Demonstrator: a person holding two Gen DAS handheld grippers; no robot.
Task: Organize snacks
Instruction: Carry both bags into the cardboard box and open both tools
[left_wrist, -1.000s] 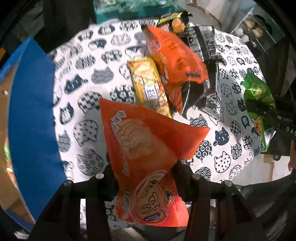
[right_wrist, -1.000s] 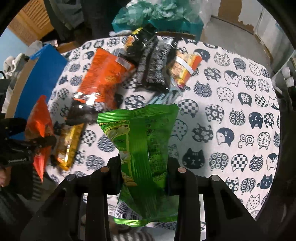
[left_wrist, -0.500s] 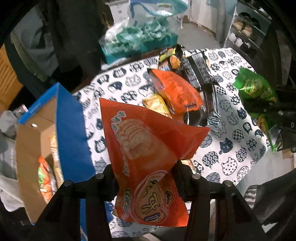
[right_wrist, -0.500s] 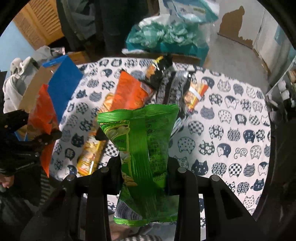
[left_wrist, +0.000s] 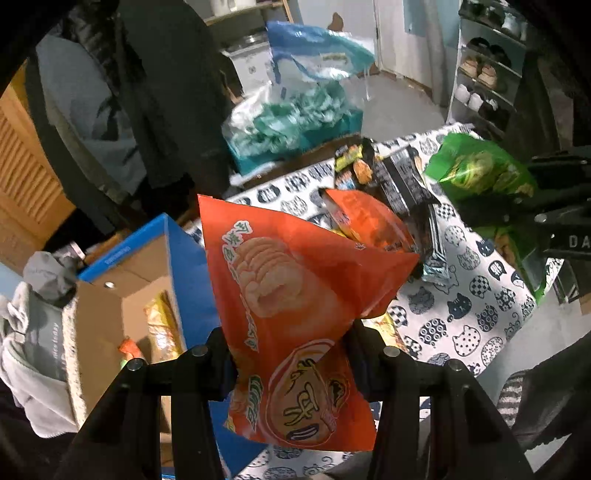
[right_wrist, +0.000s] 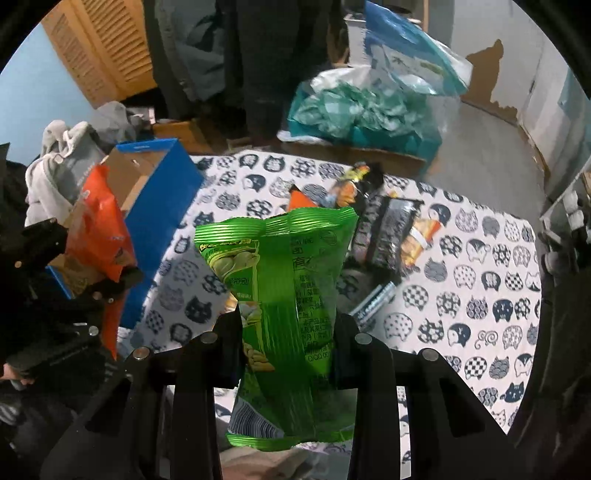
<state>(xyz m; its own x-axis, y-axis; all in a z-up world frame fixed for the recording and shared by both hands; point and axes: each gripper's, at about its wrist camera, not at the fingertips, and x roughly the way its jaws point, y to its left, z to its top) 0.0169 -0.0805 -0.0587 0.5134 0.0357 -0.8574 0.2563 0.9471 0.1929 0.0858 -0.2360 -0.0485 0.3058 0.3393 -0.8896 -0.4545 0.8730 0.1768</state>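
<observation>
Left tool (left_wrist: 291, 354) clamps the orange snack bag (left_wrist: 295, 295) beside the blue box (left_wrist: 184, 258), likely for dropping in; right tool (right_wrist: 288, 332) clamps the green snack bag (right_wrist: 284, 280) above the table (right_wrist: 480, 295).

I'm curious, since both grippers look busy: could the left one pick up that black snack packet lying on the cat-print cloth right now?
Probably not yet. The left gripper is shut on an orange chip bag, so its fingers are full. The black snack packet lies uncovered on the cat-print tablecloth, but the bag must go first.
</observation>
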